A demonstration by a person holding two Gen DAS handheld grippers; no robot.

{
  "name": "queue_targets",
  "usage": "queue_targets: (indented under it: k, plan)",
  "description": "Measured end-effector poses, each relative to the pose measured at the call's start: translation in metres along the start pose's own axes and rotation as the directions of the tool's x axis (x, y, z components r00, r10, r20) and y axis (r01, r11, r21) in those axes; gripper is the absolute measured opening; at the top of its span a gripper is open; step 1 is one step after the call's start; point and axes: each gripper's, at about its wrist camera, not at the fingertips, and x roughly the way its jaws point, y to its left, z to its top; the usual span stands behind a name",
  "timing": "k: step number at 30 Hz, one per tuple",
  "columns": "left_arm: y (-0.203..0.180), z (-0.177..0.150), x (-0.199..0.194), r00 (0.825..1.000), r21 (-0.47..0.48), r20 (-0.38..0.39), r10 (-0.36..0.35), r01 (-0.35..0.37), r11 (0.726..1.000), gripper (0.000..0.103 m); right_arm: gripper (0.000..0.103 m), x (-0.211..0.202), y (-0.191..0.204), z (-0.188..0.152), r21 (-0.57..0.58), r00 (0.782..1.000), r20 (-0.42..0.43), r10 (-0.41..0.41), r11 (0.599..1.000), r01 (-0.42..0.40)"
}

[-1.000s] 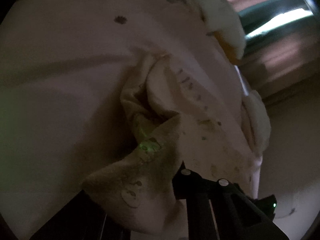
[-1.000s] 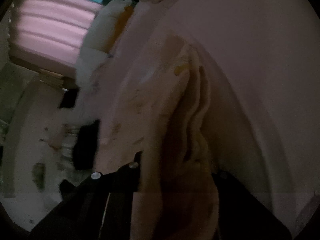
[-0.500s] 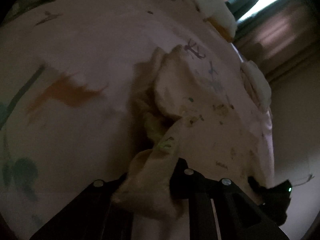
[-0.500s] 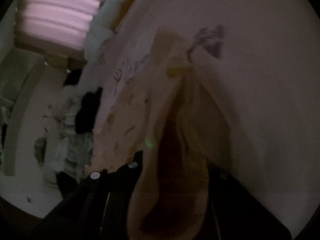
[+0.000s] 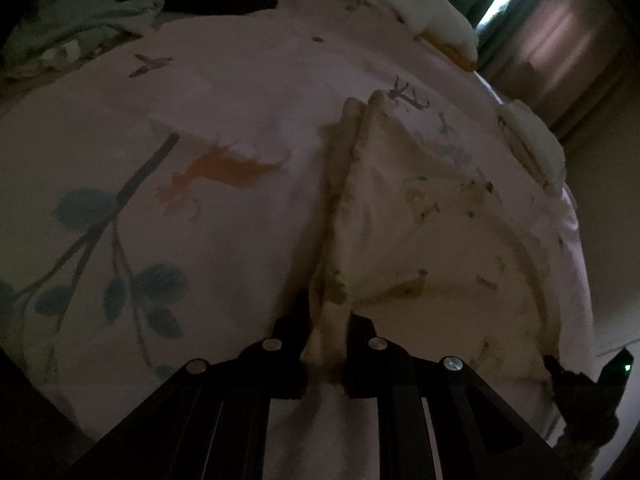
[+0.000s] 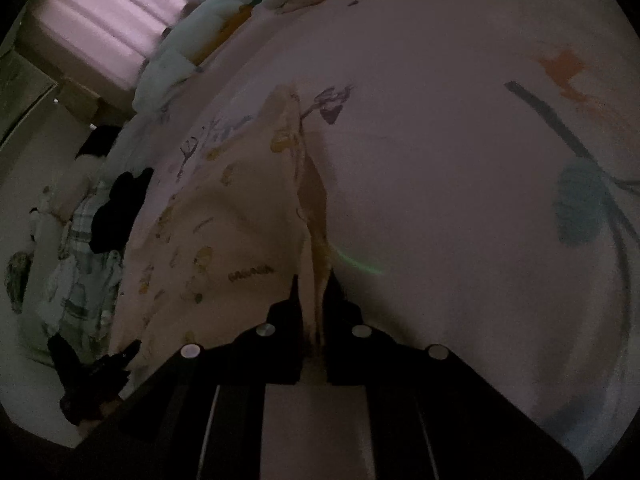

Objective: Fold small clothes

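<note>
- In the left wrist view, the left gripper point(image 5: 326, 334) was seen at bottom centre, its jaws nearly together and pinched on a bunched corner of the small garment point(image 5: 420, 216).
- The garment, cream with small printed figures, was spread from that corner toward the right and upper middle of the frame, lying on the pink bedspread point(image 5: 200, 92).
- A folded edge of the garment was seen running up the centre of the frame from the jaws.
- In the right wrist view, the right gripper point(image 6: 312, 320) was seen at bottom centre; its jaws had just been closing and were clamped tight on a thin edge of the same garment point(image 6: 224, 216).
- There the cloth was spread to the left of the jaws, across the left middle of the frame.
- White pillows point(image 5: 424, 20) were seen at the upper right of the left view.
- Pink curtains point(image 6: 108, 20) were seen at the upper left of the right view.
</note>
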Motion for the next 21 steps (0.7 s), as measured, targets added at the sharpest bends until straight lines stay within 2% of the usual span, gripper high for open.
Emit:
queue_targets:
  k: [9, 12, 15, 17, 21]
  plan:
    - [0.006, -0.006, 0.006, 1.000, 0.007, 0.027, -0.011, 0.010, 1.000, 0.016, 0.004, -0.002, -0.003, -0.010, -0.003, 1.000, 0.003, -0.019, 1.000, 0.019]
    - [0.000, -0.011, 0.007, 0.998, 0.074, 0.061, 0.016, -0.021, 0.997, 0.016, 0.004, -0.002, -0.002, -0.012, -0.024, 0.999, 0.022, -0.023, 0.999, 0.023]
    - [-0.007, -0.016, 0.007, 0.994, 0.123, 0.094, 0.055, -0.066, 0.990, 0.016, 0.004, -0.003, -0.007, -0.015, 0.004, 0.999, 0.035, -0.007, 1.000, 0.007]
    - [-0.009, -0.015, 0.009, 0.993, 0.124, 0.101, 0.063, -0.075, 0.989, 0.016, 0.004, -0.002, -0.007, -0.015, 0.007, 0.999, 0.038, -0.001, 1.000, 0.001]
    - [-0.007, -0.009, 0.013, 0.996, 0.088, 0.080, 0.042, -0.049, 0.995, 0.016, 0.005, -0.002, -0.003, -0.017, -0.021, 0.999, 0.051, -0.003, 1.000, 0.004]
